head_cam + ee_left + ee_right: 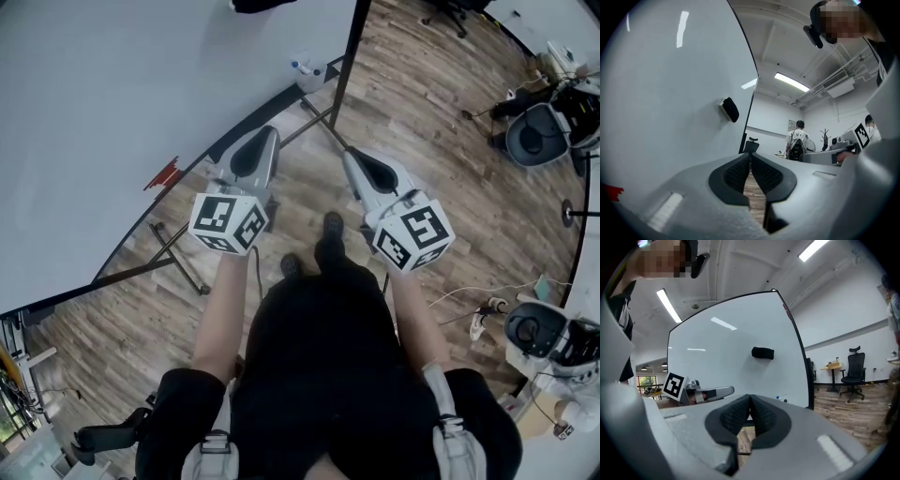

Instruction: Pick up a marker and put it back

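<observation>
A large whiteboard (122, 94) on a wheeled stand fills the upper left of the head view. Markers (307, 68) lie on its tray at the board's lower corner; in the right gripper view their caps (781, 400) peek over my jaws. A black eraser (762, 353) sticks to the board, and it also shows in the left gripper view as the eraser (729, 109). My left gripper (264, 136) and right gripper (350, 154) are held side by side in front of the board, short of the markers. Both are shut with nothing between the pads.
A red scribble (165, 173) marks the board near its lower edge. The stand's black legs (178, 253) spread over the wood floor below the grippers. Office chairs (853, 369), a person (797, 143) at a desk and machines (539, 131) stand around the room.
</observation>
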`<state>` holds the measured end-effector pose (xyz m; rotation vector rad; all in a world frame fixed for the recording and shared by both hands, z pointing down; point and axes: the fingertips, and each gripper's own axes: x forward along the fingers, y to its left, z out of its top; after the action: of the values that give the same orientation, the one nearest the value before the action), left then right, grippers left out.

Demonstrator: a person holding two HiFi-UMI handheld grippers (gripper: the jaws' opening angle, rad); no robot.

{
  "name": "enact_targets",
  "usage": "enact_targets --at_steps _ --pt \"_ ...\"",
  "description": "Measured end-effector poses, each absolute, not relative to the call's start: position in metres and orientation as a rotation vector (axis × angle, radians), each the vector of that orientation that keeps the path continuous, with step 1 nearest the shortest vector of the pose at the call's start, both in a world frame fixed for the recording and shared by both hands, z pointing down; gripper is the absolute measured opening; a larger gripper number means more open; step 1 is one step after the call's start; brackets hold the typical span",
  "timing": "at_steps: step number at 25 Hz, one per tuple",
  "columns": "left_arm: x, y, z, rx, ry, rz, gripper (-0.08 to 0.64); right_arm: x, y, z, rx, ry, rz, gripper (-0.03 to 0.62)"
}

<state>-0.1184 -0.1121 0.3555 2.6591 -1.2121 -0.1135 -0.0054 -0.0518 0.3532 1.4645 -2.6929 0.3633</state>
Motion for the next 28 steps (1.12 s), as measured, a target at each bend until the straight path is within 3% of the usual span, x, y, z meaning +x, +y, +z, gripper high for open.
enact_targets --at_steps 28 --pt "-0.14 0.007 0.352 2.748 -1.041 -0.016 0.014 -0.035 0.05 0.35 1.642 -2.61 0.269 0.002"
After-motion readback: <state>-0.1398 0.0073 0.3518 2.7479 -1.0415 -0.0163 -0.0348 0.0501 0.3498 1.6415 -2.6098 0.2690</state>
